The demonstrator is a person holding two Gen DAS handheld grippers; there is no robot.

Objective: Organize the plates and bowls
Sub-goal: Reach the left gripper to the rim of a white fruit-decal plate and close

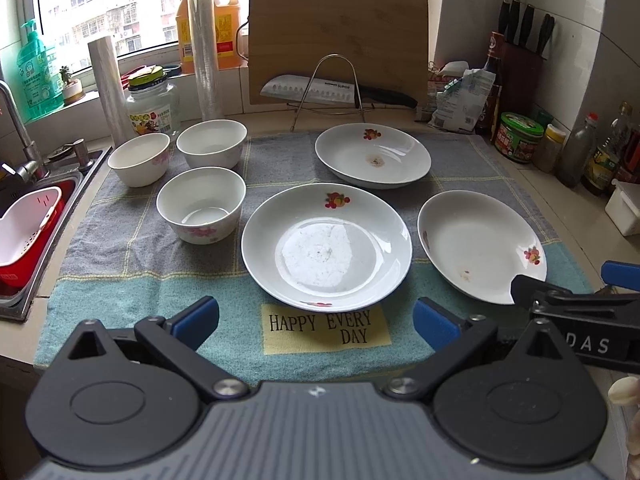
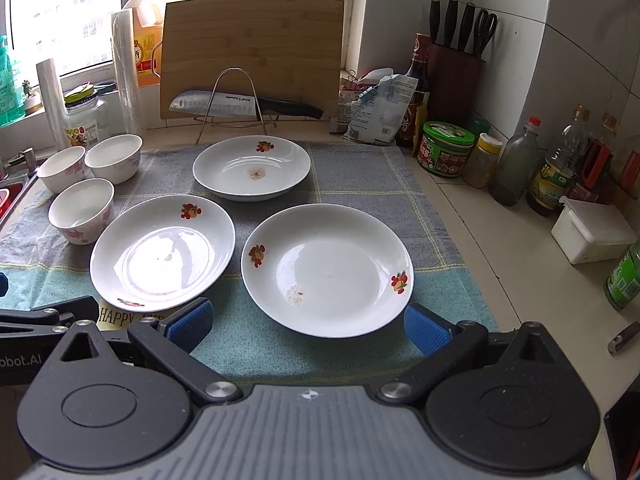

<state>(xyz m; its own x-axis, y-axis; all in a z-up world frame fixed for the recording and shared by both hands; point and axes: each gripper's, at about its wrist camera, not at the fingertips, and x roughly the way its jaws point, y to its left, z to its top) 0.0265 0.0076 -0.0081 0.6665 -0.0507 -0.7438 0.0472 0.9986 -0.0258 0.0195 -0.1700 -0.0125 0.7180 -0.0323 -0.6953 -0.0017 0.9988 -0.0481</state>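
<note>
Three white plates sat on the checked cloth (image 1: 132,256): middle plate (image 1: 326,246) nearest the left gripper, far plate (image 1: 373,155) behind it near the wire rack (image 1: 328,88), right plate (image 2: 327,270) just ahead of the right gripper. None stacked, all apart, though middle and right plates were close. Three white bowls (image 1: 201,205) clustered upright at the cloth's left, by the sink (image 1: 24,240). Left gripper (image 1: 316,320) hovered over the cloth's near edge, jaws spread wide, holding nothing. Right gripper (image 2: 308,326) likewise wide apart, empty, at the right plate's near rim. Cutting board (image 1: 338,40) and knife (image 1: 332,90) stood behind; bottles (image 2: 516,164) lined the right counter.
</note>
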